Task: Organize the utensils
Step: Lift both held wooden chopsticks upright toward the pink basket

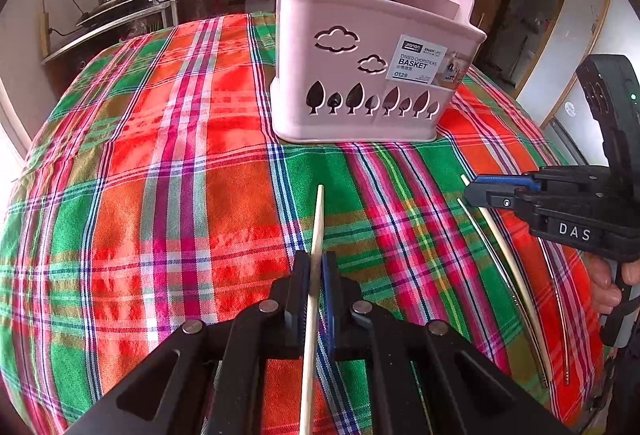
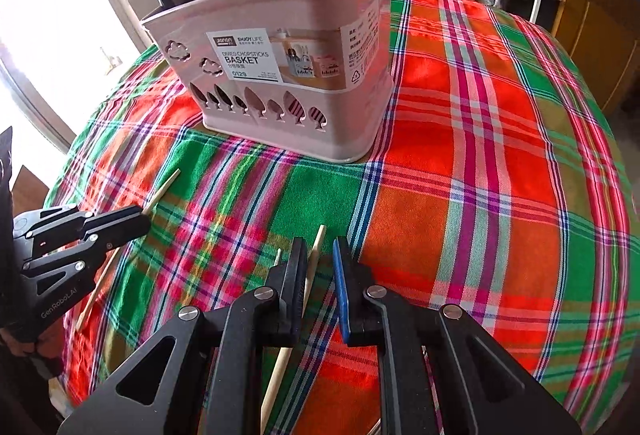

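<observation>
Left gripper [image 1: 316,267] clamping a pale chopstick [image 1: 317,219]; right gripper [image 2: 320,255] narrowing around another chopstick [image 2: 313,259], pads not yet pressing. Pink basket [image 2: 280,83] standing at twelve o'clock. Closing squarely, lifting tip-up, avoiding neighbouring sticks.

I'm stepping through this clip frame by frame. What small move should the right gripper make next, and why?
Probably close the right gripper: a pale chopstick lies between its jaws, against the black one, with a gap to the blue one. The left gripper already clamps its own chopstick, and the pink basket stands just ahead.
</observation>
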{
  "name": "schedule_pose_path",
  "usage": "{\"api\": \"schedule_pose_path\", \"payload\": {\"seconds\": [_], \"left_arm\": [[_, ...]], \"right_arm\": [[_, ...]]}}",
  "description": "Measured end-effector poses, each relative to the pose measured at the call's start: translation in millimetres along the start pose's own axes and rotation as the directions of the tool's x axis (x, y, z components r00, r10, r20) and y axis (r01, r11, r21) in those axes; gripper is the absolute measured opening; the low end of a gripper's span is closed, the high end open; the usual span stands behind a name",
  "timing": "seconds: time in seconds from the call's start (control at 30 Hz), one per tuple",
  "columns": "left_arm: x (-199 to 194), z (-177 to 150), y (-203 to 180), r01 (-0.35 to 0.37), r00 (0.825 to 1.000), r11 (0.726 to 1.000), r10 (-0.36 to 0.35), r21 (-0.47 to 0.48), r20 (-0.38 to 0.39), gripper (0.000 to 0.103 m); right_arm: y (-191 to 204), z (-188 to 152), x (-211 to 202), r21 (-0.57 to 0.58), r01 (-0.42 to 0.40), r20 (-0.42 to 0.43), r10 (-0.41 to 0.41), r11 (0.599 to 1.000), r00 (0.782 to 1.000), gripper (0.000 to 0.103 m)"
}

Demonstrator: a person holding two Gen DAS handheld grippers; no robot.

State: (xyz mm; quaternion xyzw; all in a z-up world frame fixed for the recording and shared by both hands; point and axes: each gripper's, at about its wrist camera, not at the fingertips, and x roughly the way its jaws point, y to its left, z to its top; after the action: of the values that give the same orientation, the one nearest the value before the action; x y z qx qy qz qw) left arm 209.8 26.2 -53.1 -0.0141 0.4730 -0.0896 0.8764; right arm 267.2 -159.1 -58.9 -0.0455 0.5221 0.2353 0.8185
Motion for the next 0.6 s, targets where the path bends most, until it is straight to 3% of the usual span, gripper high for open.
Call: {"api": "schedule_pose_path", "payload": {"seconds": [0.27, 0.43, 0.6], "left_arm": [[11.0, 15.8, -18.6, -0.072, 0.996, 0.989, 0.078, 0.126, -0.04, 0.006], [14.4, 26.3, -12.4, -0.027, 0.998, 0.994, 0.033, 0.105, -0.055, 0.005], [-4.5, 32.7, -6.4, 0.024, 1.0, 0.997, -0.024, 0.067, -0.009, 0.005]], "right_arm": [[11.5, -5.5, -0.7, -0.052, 0.047, 0.001, -0.047, 0.998, 0.999, 0.006], [14.4, -5.1, -7.0, -0.043, 0.013, 0.032, -0.012, 0.999, 0.999, 0.006], [16.6, -1.3, -24.8, -0.036, -0.022, 0.09, 0.025, 0.999, 0.996, 0.006]]}}
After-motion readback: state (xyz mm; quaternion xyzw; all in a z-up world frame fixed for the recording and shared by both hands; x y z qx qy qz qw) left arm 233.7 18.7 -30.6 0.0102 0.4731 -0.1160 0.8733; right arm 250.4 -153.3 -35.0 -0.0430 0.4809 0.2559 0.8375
